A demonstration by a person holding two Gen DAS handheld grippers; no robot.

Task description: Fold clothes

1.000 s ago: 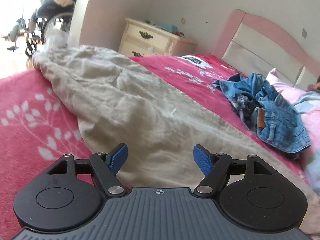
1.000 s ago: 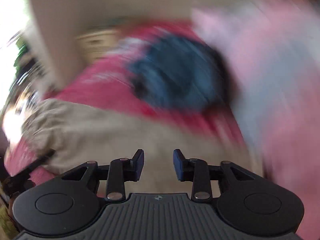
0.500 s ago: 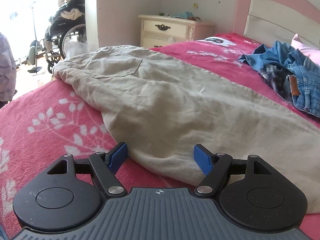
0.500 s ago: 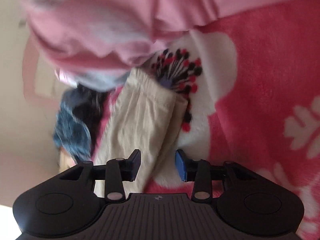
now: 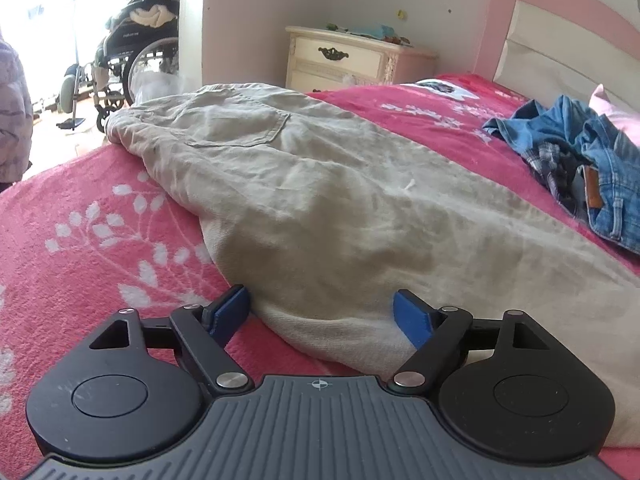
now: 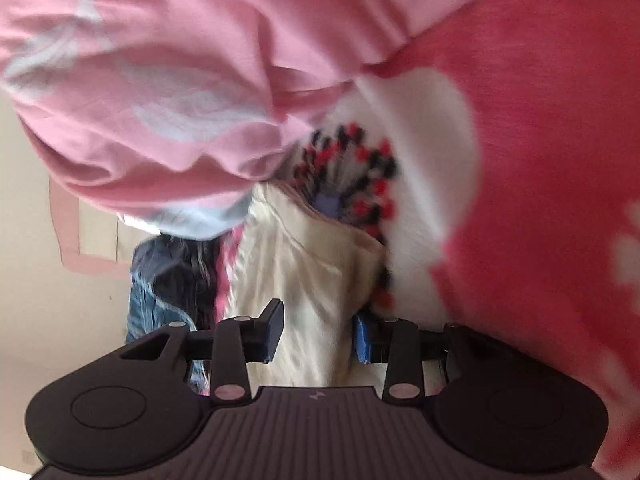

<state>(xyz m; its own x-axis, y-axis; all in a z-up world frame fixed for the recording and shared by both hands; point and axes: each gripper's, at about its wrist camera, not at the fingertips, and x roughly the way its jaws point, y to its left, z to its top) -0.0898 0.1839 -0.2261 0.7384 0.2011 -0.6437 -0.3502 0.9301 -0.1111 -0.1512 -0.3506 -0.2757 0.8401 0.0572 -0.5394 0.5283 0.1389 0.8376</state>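
Beige trousers (image 5: 320,200) lie stretched across the pink bed cover (image 5: 80,220), back pocket toward the far end. My left gripper (image 5: 320,314) is open, its blue fingers astride the near edge of the trouser leg. In the right wrist view, rolled on its side and blurred, the trouser cuff end (image 6: 316,276) lies between the open fingers of my right gripper (image 6: 318,330). Whether the pads touch the cloth I cannot tell.
A crumpled pile of blue jeans (image 5: 588,172) lies at the right near the pink headboard (image 5: 560,32); it also shows in the right wrist view (image 6: 160,280). A pink pillow or quilt (image 6: 160,80) sits by the cuff. A cream nightstand (image 5: 352,60) and a wheelchair (image 5: 132,52) stand beyond the bed.
My left gripper has dropped lower and closer to the trouser edge, which now lies between its fingers. My right gripper swung round to the cuff end and moved closer over it.
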